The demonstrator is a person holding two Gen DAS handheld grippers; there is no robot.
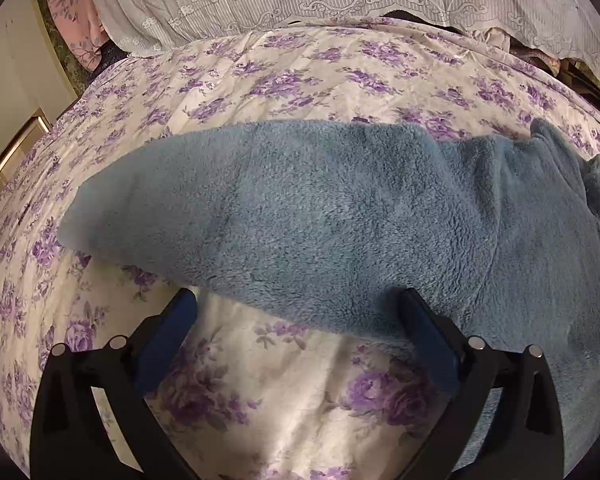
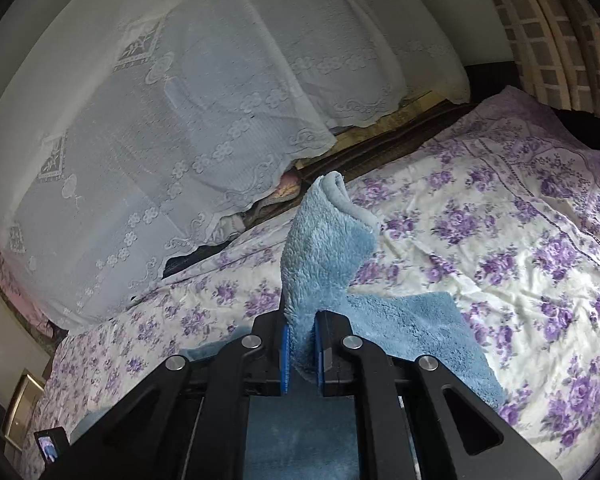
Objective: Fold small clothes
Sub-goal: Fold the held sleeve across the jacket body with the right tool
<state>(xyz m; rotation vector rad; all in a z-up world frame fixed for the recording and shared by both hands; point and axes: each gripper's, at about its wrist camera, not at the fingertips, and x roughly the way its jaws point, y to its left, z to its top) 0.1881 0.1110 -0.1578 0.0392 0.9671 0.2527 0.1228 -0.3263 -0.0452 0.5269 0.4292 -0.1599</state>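
A blue fleece garment (image 1: 320, 208) lies on the bed, one sleeve stretched out to the left. My left gripper (image 1: 298, 304) is open, its blue-padded fingers (image 1: 172, 320) either side of the sleeve's near edge, holding nothing. In the right wrist view my right gripper (image 2: 302, 328) is shut on a fold of the same blue fleece garment (image 2: 324, 248), which stands up from between the pads; the rest of it lies flat below and to the right.
The bed has a white sheet with purple flowers (image 1: 284, 80) (image 2: 500, 232). A white lace cover (image 2: 180, 120) drapes over something along the far side. A light cabinet (image 1: 16, 68) stands at the left.
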